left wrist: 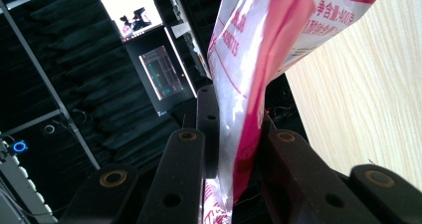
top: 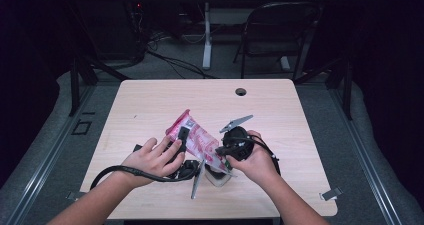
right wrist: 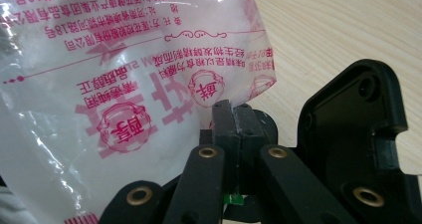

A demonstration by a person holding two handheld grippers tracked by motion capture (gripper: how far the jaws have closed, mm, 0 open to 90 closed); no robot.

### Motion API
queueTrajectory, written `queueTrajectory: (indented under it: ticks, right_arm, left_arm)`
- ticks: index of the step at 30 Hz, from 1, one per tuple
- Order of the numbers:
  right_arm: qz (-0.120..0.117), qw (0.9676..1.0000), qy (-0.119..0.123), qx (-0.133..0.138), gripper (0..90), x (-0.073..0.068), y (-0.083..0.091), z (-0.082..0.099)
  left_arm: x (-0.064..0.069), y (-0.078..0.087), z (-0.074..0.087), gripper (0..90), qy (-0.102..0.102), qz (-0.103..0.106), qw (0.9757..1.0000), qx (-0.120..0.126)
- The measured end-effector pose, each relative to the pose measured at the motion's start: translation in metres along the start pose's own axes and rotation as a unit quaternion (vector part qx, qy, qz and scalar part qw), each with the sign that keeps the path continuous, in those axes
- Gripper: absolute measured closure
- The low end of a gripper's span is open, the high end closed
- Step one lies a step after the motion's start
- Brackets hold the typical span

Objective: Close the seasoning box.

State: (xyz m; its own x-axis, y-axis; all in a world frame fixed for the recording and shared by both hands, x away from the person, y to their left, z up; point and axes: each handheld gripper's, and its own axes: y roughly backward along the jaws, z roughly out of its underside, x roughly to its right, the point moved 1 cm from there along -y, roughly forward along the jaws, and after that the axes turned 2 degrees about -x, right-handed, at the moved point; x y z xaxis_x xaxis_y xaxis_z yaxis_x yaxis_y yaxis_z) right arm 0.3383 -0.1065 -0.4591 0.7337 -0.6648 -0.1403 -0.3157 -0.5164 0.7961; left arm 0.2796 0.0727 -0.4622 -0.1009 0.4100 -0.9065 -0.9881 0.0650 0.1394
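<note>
Pale wood table (top: 150, 105), dark room behind. Pink-and-white bag (top: 192, 135) lifted near centre, pinched by left gripper (left wrist: 239, 149) and right gripper (right wrist: 234, 124), both clamped on film. Best pulled apart evenly, without slipping.

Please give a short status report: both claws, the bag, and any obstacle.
Left claw shut on pink-and-white bag. Right claw shut on bag's lower edge. Bag held up over table, between both hands. Nothing in the way.

The bag (top: 192, 137) sits on the table (top: 150, 105), between both tools.
</note>
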Motion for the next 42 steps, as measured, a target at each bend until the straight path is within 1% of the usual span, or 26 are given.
queueTrajectory:
  ticks: [1,3,4,5,6,7,20,21,32,35,39,42]
  right_arm:
    - [0.0,1.0,0.0,0.0,90.0,0.0,0.0001,0.0]
    - [0.001,1.0,-0.001,0.001,90.0,-0.0003,0.0001,0.0001]
    - [0.001,1.0,-0.001,0.001,90.0,-0.0002,0.0001,0.0001]
    - [0.001,1.0,-0.001,0.001,90.0,-0.0002,0.0002,0.0001]
    - [0.001,1.0,-0.001,0.001,90.0,-0.0002,0.0002,0.0001]
    - [0.001,1.0,-0.001,0.001,90.0,-0.0001,0.0003,0.0001]
    - [0.001,1.0,0.0,0.001,90.0,-0.0001,0.0007,0.0001]
    - [0.001,1.0,-0.001,0.001,90.0,-0.0001,0.0007,0.0001]
    - [0.002,1.0,-0.001,0.001,90.0,-0.0001,0.0008,0.0001]
    - [0.002,1.0,-0.001,0.002,90.0,-0.0004,0.0007,0.0001]
    - [0.003,1.0,-0.003,0.001,90.0,-0.001,0.0003,-0.0001]
    - [0.002,1.0,-0.001,0.003,90.0,-0.0011,0.0002,-0.0002]
  left_arm:
    - [-0.0006,0.0002,-0.0001,82.9,-0.001,0.006,1.0,-0.001]
    - [-0.0008,0.0003,-0.0003,83.0,0.0,0.006,1.0,-0.001]
    - [-0.0006,0.0001,-0.0004,83.0,0.0,0.003,1.0,0.0]
    - [-0.0009,0.0002,-0.0004,83.0,-0.001,0.004,1.0,0.0]
    - [-0.0003,-0.0001,-0.0003,83.0,0.003,0.001,1.0,0.003]
    - [-0.0008,0.0004,-0.0002,83.0,-0.001,0.001,1.0,0.0]
    - [-0.0024,0.0005,-0.0012,83.2,0.003,-0.003,1.0,0.005]
    - [-0.0028,0.0009,-0.0013,83.2,0.001,-0.003,1.0,0.003]
    - [-0.0025,0.0006,-0.0013,83.3,0.004,0.0,1.0,0.004]
    - [-0.0013,0.0002,-0.0008,83.4,0.009,0.002,0.9999,0.005]
    - [-0.0006,0.0005,-0.0004,83.4,0.007,0.002,1.0,0.003]
    - [-0.0001,0.0003,0.0002,83.5,0.013,0.003,0.9999,0.004]
